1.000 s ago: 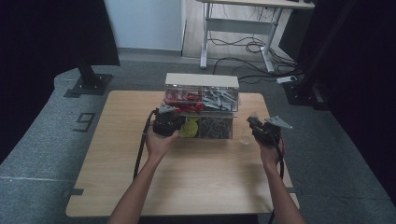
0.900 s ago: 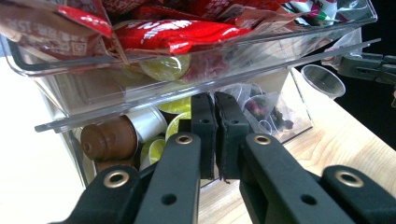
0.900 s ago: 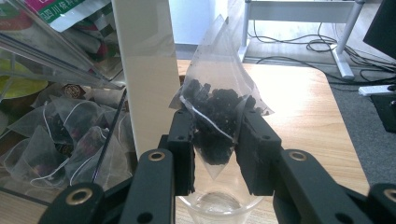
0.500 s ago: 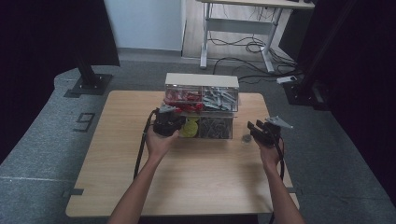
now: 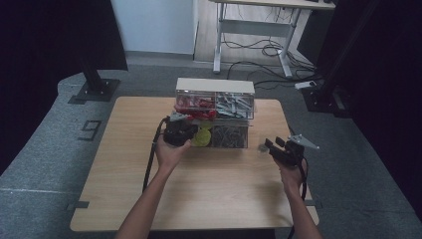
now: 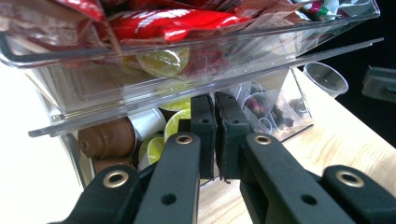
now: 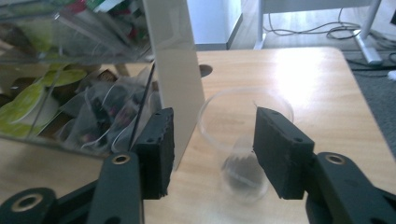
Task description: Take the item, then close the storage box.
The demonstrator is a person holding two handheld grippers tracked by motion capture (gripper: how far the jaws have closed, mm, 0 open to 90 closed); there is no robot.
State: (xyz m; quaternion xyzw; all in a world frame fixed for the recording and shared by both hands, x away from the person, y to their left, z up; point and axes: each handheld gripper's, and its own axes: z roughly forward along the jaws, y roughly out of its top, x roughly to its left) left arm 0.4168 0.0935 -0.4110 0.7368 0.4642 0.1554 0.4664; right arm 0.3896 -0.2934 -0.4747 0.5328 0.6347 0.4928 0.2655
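A clear organizer box point(image 5: 215, 87) with drawers stands at the table's middle back, packed with red packets, coffee pods and tea bags. My left gripper point(image 5: 190, 131) is shut at its lower left compartment. In the left gripper view its pads point(image 6: 204, 135) meet just under the pulled-out upper drawer point(image 6: 187, 70), and I make out nothing between them. My right gripper point(image 5: 272, 145) is right of the box and its jaws have just been opening. A clear plastic cup point(image 7: 245, 140) stands on the table between its open pads point(image 7: 161, 149), untouched by either.
The wooden table point(image 5: 209, 199) has bare surface in front of the box and at the left. The box's white side wall point(image 7: 175, 70) rises just left of the cup. Beyond the far edge stands a desk frame point(image 5: 249, 30) with cables on the floor.
The right gripper has shifted slightly toward the near side and its jaws have spread apart, leaving the cup standing on the table. The left gripper has kept still.
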